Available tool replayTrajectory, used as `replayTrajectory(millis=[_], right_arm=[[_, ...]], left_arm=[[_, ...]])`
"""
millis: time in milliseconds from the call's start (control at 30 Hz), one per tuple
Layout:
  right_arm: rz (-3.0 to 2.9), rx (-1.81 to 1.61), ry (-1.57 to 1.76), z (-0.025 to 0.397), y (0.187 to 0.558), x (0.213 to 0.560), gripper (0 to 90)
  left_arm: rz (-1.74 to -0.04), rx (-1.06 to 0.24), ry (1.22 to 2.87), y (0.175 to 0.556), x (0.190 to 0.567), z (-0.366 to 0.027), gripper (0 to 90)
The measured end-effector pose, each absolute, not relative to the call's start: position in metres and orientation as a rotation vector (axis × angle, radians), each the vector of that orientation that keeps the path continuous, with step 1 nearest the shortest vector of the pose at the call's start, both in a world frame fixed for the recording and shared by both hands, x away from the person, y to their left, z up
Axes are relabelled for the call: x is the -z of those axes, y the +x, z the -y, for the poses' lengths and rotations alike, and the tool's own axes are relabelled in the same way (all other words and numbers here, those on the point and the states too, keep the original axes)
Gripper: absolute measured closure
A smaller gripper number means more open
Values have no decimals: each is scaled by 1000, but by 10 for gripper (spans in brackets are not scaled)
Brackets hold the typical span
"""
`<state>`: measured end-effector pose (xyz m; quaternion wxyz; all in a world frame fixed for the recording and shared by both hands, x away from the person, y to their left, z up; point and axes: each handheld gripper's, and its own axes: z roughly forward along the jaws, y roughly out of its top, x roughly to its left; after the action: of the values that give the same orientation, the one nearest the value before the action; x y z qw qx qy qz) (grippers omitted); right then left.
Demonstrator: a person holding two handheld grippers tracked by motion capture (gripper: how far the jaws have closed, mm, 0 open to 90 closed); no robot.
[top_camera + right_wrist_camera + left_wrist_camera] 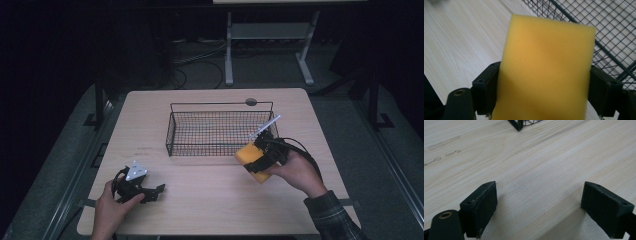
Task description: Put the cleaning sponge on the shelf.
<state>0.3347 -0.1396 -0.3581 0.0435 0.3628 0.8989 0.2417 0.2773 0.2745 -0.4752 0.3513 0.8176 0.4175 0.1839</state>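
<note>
A: Item one, at the left?

B: Left gripper (152, 192), held in the person's left hand (111, 207) low over the front left of the wooden table (210, 200). Jaws spread wide, bare tabletop between them; grey three-cornered plate on top.

A: Item two, middle?

B: Black wire basket (220, 131), standing near the table's centre, toward the far side. Its corner (519, 124) shows at the top of the left gripper view.

A: Item three, at the right?

B: Right gripper (260, 159), held in the right hand (296, 172), plaid sleeve (332, 217) behind. Jaws pinch a yellow sponge (544, 72) by its two sides. The sponge sits just outside the basket's front right corner, tilted, above the table.
</note>
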Motion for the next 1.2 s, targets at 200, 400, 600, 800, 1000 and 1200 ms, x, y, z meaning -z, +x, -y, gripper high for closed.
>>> replayTrajectory(millis=[200,400,600,800,1000,1200], right_arm=[[-2731,-764,1126,144,342,349,214],[-2718,-770,1136,146,349,343,215],[-2703,-775,1151,146,358,339,215],[-2684,-766,1173,147,370,336,215],[-2662,-764,1194,147,384,333,215],[-2651,-762,1207,146,395,332,215]], left_arm=[[-1080,-476,2117,277,475,-275,127],[-1080,-475,2118,277,475,-275,126],[-1080,-476,2118,277,475,-275,126],[-1080,-477,2117,277,475,-275,126],[-1078,-476,2121,277,475,-275,126],[-1080,-475,2121,277,475,-275,126]])
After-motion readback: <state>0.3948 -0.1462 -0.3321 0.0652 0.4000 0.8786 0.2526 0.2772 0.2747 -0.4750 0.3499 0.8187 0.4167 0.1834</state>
